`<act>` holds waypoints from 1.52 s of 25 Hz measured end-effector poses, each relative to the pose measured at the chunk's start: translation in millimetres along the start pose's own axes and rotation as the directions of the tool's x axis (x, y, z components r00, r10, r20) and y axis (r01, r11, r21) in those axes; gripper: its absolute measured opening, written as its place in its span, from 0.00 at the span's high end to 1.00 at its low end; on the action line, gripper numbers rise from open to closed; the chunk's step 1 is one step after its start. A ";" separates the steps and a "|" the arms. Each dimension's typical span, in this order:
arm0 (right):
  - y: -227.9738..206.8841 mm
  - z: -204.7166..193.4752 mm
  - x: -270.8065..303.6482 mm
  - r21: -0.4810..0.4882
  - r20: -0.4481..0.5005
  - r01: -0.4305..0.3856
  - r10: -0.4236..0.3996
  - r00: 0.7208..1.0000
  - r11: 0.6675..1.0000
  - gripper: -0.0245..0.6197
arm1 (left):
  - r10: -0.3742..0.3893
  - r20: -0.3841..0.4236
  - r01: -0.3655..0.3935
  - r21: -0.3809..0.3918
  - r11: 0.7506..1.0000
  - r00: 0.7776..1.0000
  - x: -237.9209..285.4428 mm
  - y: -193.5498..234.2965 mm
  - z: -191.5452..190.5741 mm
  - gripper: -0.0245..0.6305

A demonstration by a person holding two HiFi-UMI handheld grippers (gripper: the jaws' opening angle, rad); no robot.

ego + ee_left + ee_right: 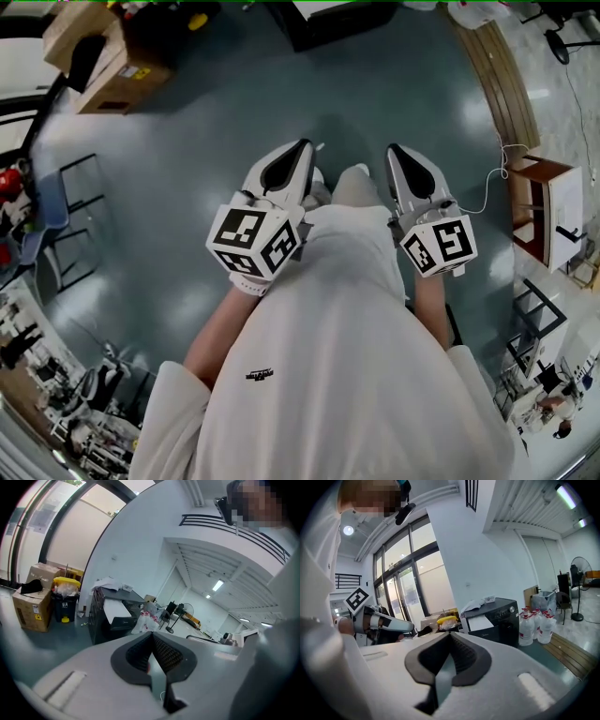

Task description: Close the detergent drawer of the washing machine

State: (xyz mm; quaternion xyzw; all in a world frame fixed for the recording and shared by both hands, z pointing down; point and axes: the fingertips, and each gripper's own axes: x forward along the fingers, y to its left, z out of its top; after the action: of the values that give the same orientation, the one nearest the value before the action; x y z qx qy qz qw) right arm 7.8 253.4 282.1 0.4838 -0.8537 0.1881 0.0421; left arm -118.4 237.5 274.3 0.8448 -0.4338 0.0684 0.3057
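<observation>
My left gripper [301,144] and right gripper [394,148] are matt white plastic with ribbed black pads [165,654]; floor [375,103] glossy, box [117,82] cardboard.

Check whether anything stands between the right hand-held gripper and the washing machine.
Nothing visible does: only floor lies between the right hand-held gripper and the washing machine. The bottles stand beside it, off the path.

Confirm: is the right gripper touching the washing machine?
No: the right gripper has its jaws shut on nothing, and the washing machine stands well off across the floor.
</observation>
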 end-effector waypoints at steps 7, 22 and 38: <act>-19.5 5.1 8.9 0.031 0.015 0.044 -0.044 0.999 0.999 0.96 | -0.031 -0.045 0.032 0.016 0.999 0.999 23.4 -1.3 5.2 0.94; -99.9 51.7 113.6 0.050 0.042 0.028 -0.030 0.999 0.998 0.96 | 0.015 -0.055 -0.012 0.050 0.999 0.998 115.4 42.6 78.3 0.94; -174.2 104.4 210.7 0.030 0.044 -0.096 0.095 0.995 0.995 0.96 | 0.099 -0.017 -0.098 0.061 0.993 0.995 207.2 67.8 146.2 0.94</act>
State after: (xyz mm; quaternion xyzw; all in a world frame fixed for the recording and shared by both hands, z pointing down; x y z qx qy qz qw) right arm 54.6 -35.3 287.8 0.4468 -0.8735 0.1934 0.0071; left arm -65.5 -19.5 266.7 0.8304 -0.4697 0.1051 0.2807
